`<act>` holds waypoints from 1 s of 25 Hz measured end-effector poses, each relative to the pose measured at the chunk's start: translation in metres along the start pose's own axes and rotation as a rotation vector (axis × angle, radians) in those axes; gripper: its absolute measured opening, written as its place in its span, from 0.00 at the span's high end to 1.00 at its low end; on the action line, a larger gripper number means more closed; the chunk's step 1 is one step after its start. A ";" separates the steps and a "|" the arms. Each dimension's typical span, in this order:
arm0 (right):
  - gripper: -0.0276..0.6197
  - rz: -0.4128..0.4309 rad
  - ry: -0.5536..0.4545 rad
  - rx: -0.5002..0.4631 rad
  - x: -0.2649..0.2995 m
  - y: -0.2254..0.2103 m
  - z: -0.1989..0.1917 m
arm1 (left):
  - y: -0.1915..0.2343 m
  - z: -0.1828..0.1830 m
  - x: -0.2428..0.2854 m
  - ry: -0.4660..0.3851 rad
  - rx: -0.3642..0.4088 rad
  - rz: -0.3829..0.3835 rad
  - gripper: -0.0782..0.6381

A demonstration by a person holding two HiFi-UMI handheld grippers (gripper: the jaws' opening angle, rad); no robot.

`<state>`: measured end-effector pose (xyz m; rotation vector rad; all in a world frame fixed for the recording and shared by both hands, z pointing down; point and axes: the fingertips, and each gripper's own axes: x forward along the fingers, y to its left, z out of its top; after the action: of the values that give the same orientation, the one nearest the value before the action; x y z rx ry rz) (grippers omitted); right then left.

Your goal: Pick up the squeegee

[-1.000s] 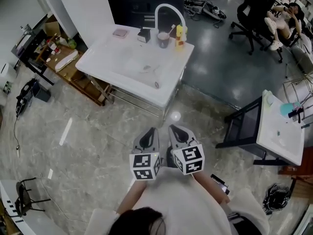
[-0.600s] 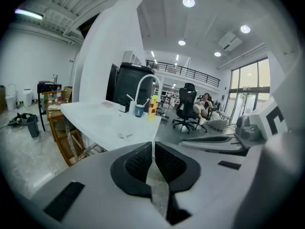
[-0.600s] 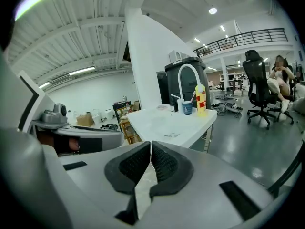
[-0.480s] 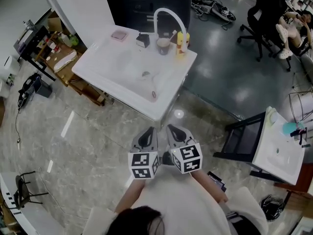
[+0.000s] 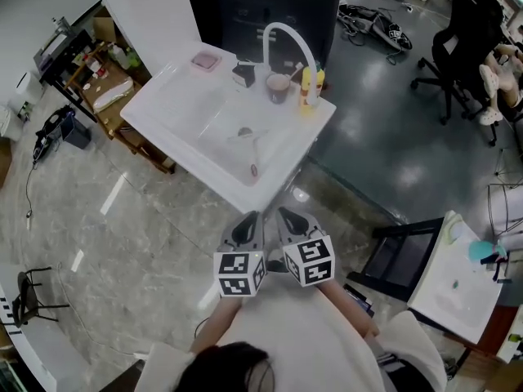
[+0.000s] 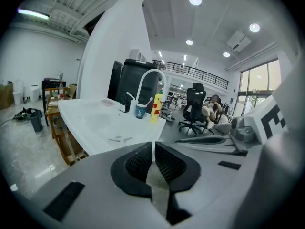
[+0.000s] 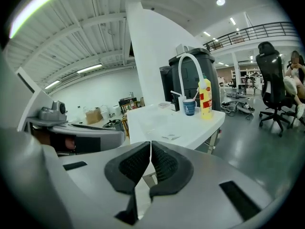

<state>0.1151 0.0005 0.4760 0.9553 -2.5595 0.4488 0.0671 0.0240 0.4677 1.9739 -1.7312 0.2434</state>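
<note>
Before the sink [image 5: 167, 96], left hand-held gripper [image 5: 247, 223] and right hand-held gripper [image 5: 292, 217], jaws tight together, empty.

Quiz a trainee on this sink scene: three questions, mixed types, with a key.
1. True or false: the left gripper and the right gripper are both shut and empty.
2. In the head view, what stands just left of the yellow bottle? A cup; B kettle; C pan.
3. Fill in: in the head view the pink dish lies to the faucet's ____.
Key: 1 true; 2 A; 3 left.
</note>
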 end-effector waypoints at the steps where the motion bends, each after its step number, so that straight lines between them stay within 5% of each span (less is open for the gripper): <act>1: 0.91 0.003 0.000 -0.012 0.003 -0.002 0.001 | 0.000 0.001 0.004 0.000 -0.006 0.005 0.84; 25: 0.91 0.049 0.023 0.020 0.028 -0.028 0.003 | -0.003 0.018 0.043 0.005 0.014 0.038 0.84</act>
<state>0.1134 -0.0367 0.4905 0.8910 -2.5672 0.4966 0.0745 -0.0222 0.4710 1.9505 -1.7695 0.2735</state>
